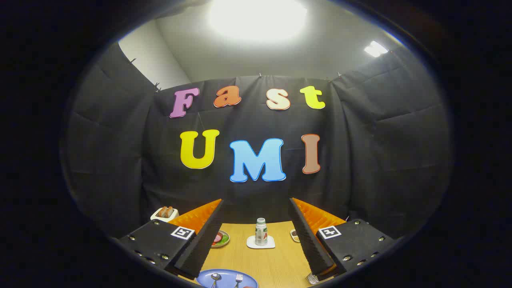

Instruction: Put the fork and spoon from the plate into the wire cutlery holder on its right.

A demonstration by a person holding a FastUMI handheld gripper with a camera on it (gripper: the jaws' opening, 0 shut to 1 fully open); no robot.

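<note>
Fork point(239, 279) & spoon point(215, 278) on plate point(224, 274) under wide-open gripper point(256, 256), bottle point(261, 232) on coaster point(261, 242) beyond

The table point(276, 264) is a warm, light wood tone with a fine straight grain. On it lies a pale blue plate point(208, 277), and the spoon point(215, 277) and fork point(239, 278) on it gleam silver. Farther back a small bottle point(261, 231) shows white with a green and red label (its cap a dull grey), standing on a white coaster point(260, 242). A white toaster point(164, 214) holds brown slices. A little dish point(220, 239) carries red and green. The wire cutlery holder point(312, 278) glints metallic.
</note>
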